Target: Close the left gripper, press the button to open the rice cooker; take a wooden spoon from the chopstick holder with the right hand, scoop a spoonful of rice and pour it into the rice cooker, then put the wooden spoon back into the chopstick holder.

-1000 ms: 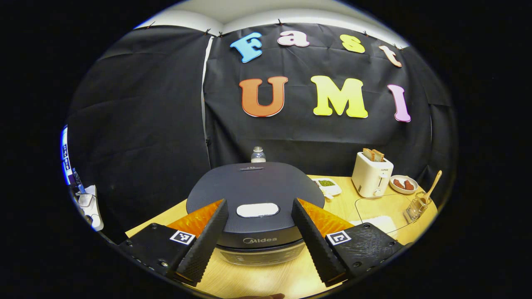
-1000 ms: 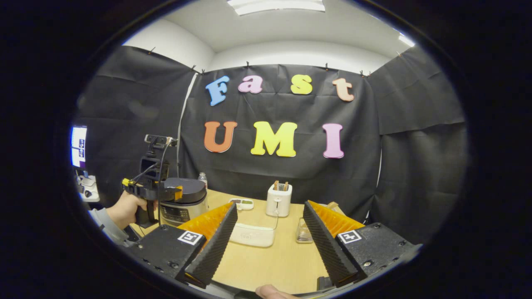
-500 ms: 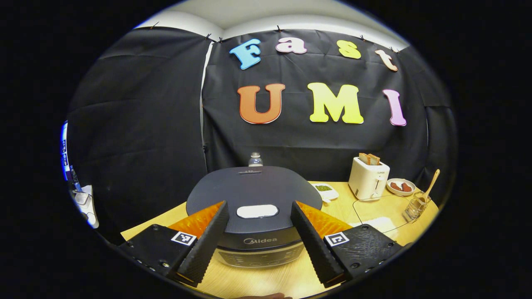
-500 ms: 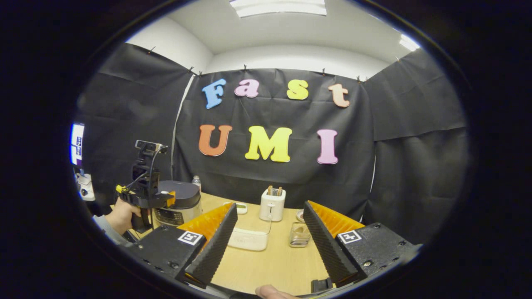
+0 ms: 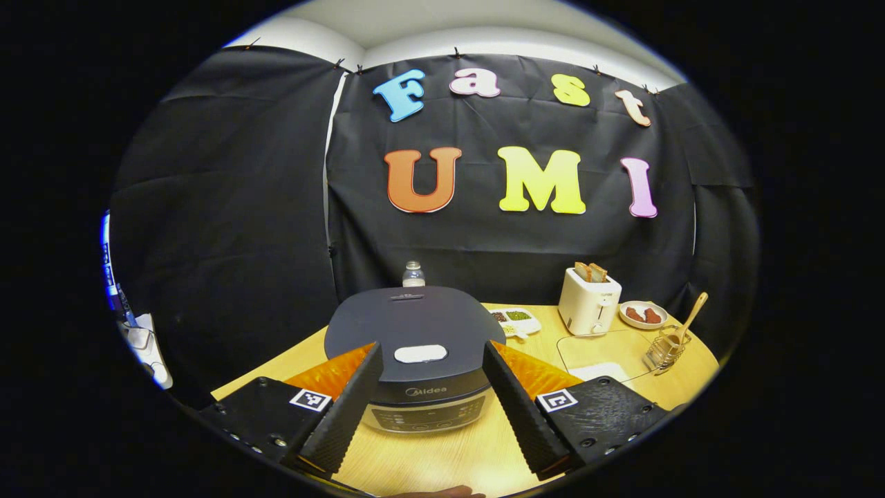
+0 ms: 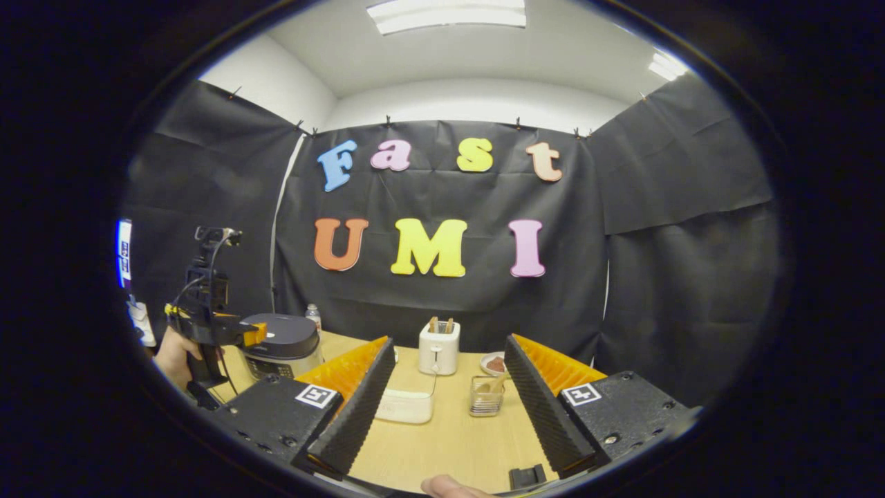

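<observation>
The dark rice cooker (image 5: 415,325) stands shut on the wooden table, its white lid button (image 5: 420,353) facing me. My left gripper (image 5: 430,354) is open, a little in front of and above the cooker, with the button seen between its fingers. A wooden spoon (image 5: 692,312) leans in the wire chopstick holder (image 5: 661,353) at the right. In the right gripper view, the holder (image 6: 486,395) with the spoon (image 6: 499,382) stands on the table ahead. My right gripper (image 6: 448,346) is open and holds nothing. A hand (image 6: 173,349) holds the left gripper (image 6: 220,333) beside the cooker (image 6: 282,342).
A clear box of rice (image 6: 408,407) lies in the middle of the table (image 6: 442,443). Behind it are a white toaster (image 6: 438,346) with bread and a small plate (image 6: 494,363). A divided dish of beans (image 5: 515,319) and a bottle (image 5: 413,274) stand near the cooker.
Both grippers have drawn back from the table, so the cooker and the toaster look smaller. The right gripper has swung so the holder shows between its fingers. Both stay open.
</observation>
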A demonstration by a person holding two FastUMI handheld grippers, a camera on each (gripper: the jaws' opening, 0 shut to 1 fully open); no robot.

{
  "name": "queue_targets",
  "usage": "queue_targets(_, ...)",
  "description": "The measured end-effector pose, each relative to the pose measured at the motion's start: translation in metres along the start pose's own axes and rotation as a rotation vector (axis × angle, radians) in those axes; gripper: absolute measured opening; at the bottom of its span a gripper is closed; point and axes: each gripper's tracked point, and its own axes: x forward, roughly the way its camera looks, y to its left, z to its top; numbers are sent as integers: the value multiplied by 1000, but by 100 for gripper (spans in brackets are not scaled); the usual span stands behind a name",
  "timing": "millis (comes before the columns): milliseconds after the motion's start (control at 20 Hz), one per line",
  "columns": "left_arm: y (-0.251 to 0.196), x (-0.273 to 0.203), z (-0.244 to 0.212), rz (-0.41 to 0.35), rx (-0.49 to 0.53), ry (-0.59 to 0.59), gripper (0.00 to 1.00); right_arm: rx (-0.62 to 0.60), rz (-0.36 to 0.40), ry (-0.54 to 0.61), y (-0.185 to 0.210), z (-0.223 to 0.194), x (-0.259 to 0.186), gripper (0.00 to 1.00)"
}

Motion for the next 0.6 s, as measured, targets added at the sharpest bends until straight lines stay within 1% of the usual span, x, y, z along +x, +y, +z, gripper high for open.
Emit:
queue_targets(100, -2, -22, 10, -8, -8, -21, 93, 9, -9, 0, -5, -1, -1, 96)
queue_targets(150, -5, -34, 16, -16, -8, -43, 93, 11, -13, 1, -7, -2, -2, 100)
queue_targets(200, -4, -45, 23, -17, -11, -70, 93, 13, -17, 2, -9, -3, -4, 96)
queue_targets(250, -6, -56, 30, -28, -20, -98, 93, 14, -20, 3, -10, -3, -4, 100)
queue_targets(400, -22, -94, 46, -86, -40, -154, 93, 23, -25, -1, -14, -3, -7, 100)
queue_targets(450, -27, -104, 49, -100, -41, -164, 93, 25, -30, -1, -16, -4, -8, 96)
queue_targets(500, -27, -112, 52, -111, -41, -179, 93, 27, -33, -1, -18, -5, -8, 100)
queue_targets(550, -30, -119, 53, -121, -39, -182, 93, 29, -34, 3, -18, -6, -7, 96)
queue_targets(600, -33, -128, 50, -131, -41, -177, 93, 29, -32, 6, -18, -7, -8, 96)
